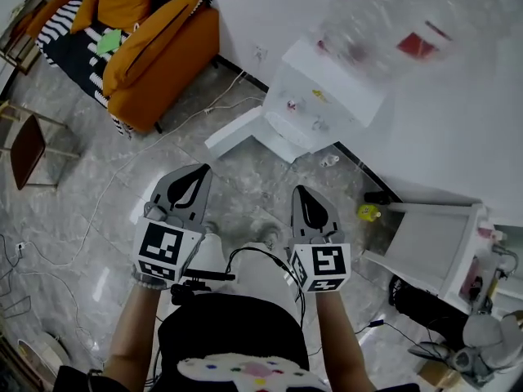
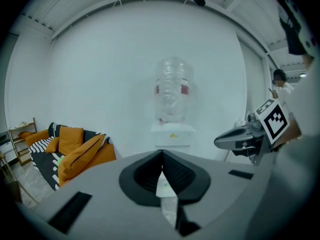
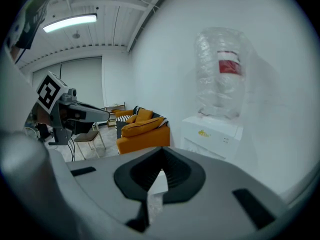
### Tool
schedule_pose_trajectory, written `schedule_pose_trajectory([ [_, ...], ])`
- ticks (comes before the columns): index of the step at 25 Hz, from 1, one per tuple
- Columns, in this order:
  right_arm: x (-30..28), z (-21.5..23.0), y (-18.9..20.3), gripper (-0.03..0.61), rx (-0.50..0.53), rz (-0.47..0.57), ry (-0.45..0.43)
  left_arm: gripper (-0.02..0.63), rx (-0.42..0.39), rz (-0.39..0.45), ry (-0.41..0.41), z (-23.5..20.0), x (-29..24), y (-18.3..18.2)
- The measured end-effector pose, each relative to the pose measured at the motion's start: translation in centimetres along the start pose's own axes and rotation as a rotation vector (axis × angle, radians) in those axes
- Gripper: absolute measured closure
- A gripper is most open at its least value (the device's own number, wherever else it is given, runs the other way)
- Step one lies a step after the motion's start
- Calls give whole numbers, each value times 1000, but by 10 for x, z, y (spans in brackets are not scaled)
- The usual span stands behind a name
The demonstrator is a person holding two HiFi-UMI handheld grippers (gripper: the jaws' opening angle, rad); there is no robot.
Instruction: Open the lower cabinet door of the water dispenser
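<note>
Since the left tongs (image 1: 202, 171) and the right tongs (image 1: 300, 189) are both pressed together on nothing and held side by side over the floor (image 1: 90, 219), well short of the machine, I judge that no contact step is in hand right now. The water dispenser (image 1: 323, 96) stands against the wall at about 1 o'clock from the tongs. It is a boxy white body with smooth, hard plastic faces, and a clear, crinkled bottle (image 1: 392, 15) with a red label sits upside down on top. A flat white panel (image 1: 235, 133) juts from its foot toward 8 o'clock. I take that for the lower cabinet door standing swung out, though I cannot see its hinge, and both tong cameras have the lower front hidden behind their own grey bodies. If that reading is right, the opening looks done. If not, the next move calls for lowering one pair of tongs to the panel's free edge and drawing it outward. The floor is glossy grey stone-look tile, and a soft orange sofa (image 1: 155, 55) sits at 10 o'clock.
</note>
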State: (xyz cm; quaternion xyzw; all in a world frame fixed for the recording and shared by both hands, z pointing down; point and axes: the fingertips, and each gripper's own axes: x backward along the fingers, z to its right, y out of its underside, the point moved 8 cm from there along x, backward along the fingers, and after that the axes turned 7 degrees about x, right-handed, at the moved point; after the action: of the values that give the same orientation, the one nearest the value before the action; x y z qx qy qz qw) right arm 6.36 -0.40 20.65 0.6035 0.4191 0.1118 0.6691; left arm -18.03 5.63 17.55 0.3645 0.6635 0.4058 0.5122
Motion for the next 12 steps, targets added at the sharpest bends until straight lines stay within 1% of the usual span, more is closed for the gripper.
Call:
schedule_pose_trajectory([
  [6,14,0,-22,575,30,48,27,601,8,40,15,0,14,-20],
  [12,31,-1,-37,575,59,84,62,601,-20,84,43,6,25,-38],
])
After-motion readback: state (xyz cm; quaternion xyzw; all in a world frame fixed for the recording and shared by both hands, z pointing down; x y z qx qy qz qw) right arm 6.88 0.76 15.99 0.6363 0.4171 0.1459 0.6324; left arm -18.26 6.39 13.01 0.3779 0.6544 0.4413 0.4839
